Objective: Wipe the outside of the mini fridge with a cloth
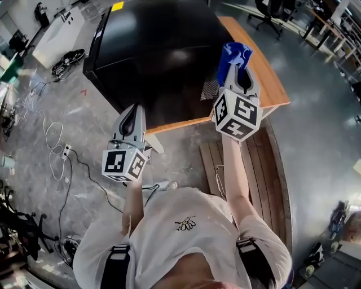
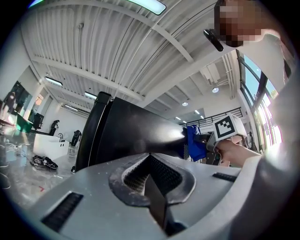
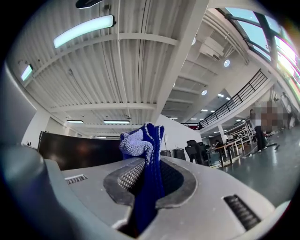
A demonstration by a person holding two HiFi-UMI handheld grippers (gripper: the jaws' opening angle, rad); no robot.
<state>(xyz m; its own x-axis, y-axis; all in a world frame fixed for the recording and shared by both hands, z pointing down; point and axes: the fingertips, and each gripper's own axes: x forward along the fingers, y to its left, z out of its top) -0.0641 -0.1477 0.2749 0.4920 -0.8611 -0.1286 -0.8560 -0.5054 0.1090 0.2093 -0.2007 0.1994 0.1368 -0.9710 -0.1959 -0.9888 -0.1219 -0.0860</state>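
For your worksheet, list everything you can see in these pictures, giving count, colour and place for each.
mini fridge: one, black, on the wooden board
wooden board: one, orange-brown, under the fridge
cloth: one, blue, in the right tool
shoes: one pair, black and white, floor left of the fridge
office chair: one, black, far floor
left tool: one, grey, shut, empty, near the fridge
right tool: one, grey, shut on the cloth

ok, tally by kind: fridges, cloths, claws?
mini fridge: 1
blue cloth: 1
claws: 2 (left claw shut, empty; right claw shut on the blue cloth)
Total: 4
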